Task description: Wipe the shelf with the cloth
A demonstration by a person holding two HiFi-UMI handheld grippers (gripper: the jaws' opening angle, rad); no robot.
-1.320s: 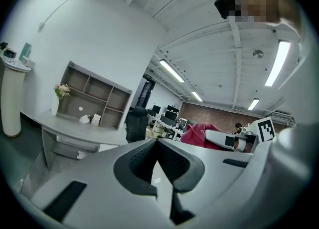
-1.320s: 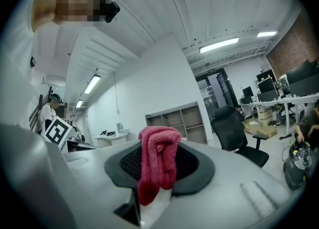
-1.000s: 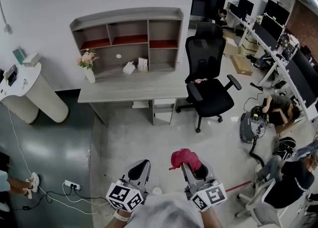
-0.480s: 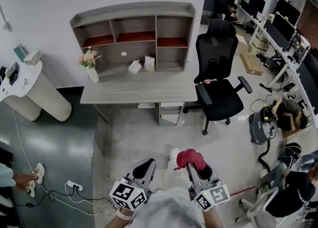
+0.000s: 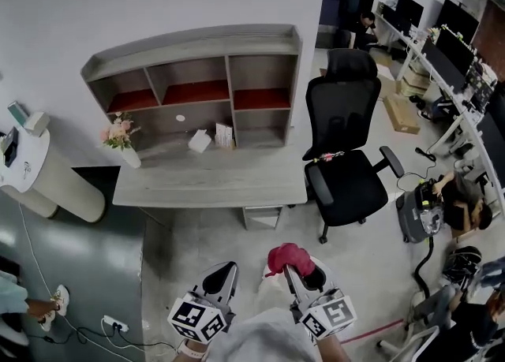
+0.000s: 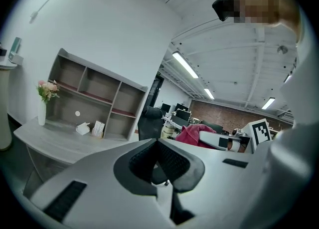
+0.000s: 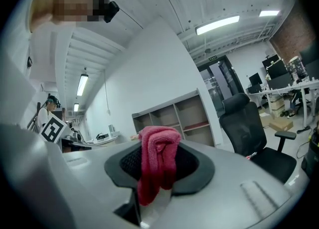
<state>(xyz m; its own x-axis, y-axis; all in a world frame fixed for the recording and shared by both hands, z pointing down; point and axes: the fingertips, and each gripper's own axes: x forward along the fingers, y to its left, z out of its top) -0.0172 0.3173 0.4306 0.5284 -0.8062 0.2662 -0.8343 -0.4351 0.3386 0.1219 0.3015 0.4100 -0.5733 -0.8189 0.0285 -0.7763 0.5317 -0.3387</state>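
— How much open room do I have ahead?
— Bare floor [image 5: 197, 234] lies between you and the bench [image 5: 213, 183], whose front edge runs straight across your view. A black office chair [image 5: 347, 163] stands just beside the bench's right end. A white rounded counter [image 5: 47, 187] stands off its left end. The shelf [image 5: 189, 43] sits at the back of the bench against the wall, well apart from both your tools.

— And the cloth?
— The pink cloth [image 5: 289, 258] is pinched in your right hand-held gripper [image 7: 155, 168], with the jaws closed on it. It bunches above the tips and a tail hangs below them. Your left hand-held gripper [image 6: 157, 158] has its jaws pressed together with nothing between them. It hovers just beside the right one, low over the floor.

— Anything you can't make out?
— A crumpled white thing [image 5: 200, 141] and a small box [image 5: 224, 136] stand on the bench under the shelf's compartments, too small for you to identify. A vase of flowers [image 5: 120, 136] stands near the bench's left end. Your own body cuts off the rear of both tools at the bottom edge.
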